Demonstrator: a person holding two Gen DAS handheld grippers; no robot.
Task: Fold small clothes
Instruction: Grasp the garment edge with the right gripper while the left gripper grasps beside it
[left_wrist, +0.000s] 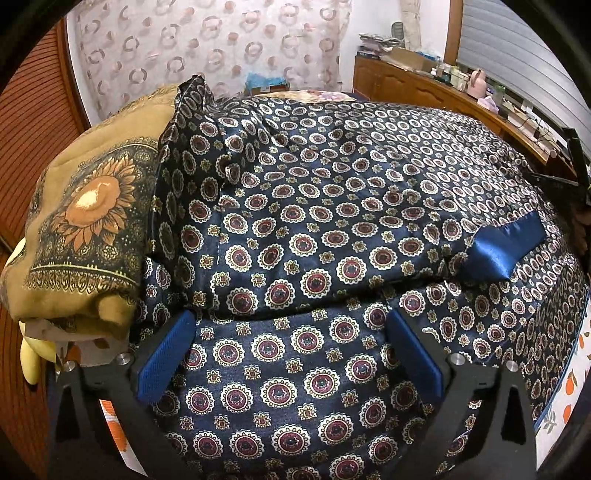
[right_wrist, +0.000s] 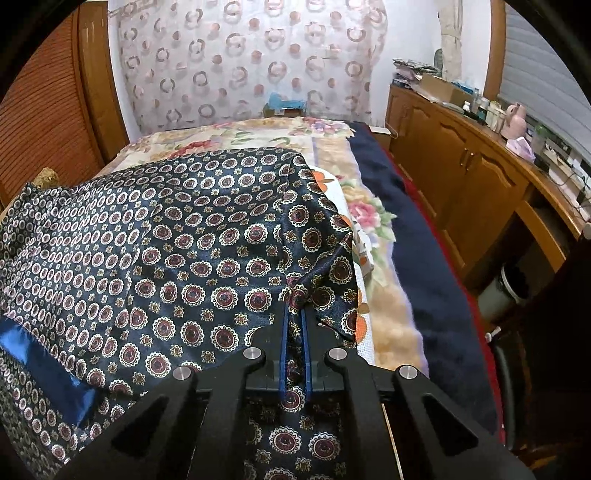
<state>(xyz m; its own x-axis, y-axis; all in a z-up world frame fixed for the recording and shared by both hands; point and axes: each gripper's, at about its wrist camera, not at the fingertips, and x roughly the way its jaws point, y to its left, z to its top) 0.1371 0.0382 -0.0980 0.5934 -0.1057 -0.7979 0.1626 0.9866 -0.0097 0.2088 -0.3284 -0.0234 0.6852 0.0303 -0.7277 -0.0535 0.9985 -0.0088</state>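
Observation:
A dark blue satin garment (left_wrist: 332, 206) printed with red and white medallions lies spread on the bed, one part folded over with a plain blue cuff (left_wrist: 506, 247) at the right. My left gripper (left_wrist: 291, 325) stands wide open just above the cloth, its blue pads (left_wrist: 166, 354) either side of a fold, holding nothing. In the right wrist view the same garment (right_wrist: 166, 229) covers the left half, its blue cuff (right_wrist: 40, 365) at the lower left. My right gripper (right_wrist: 294, 299) is shut on a pinched fold of the garment near its right edge.
A tan sunflower-print cloth (left_wrist: 85, 229) is heaped at the left of the garment. A floral blanket (right_wrist: 236, 136) and a dark blue cover (right_wrist: 417, 243) lie on the bed. A wooden cabinet (right_wrist: 465, 173) with clutter runs along the right, a patterned curtain (right_wrist: 251, 62) behind.

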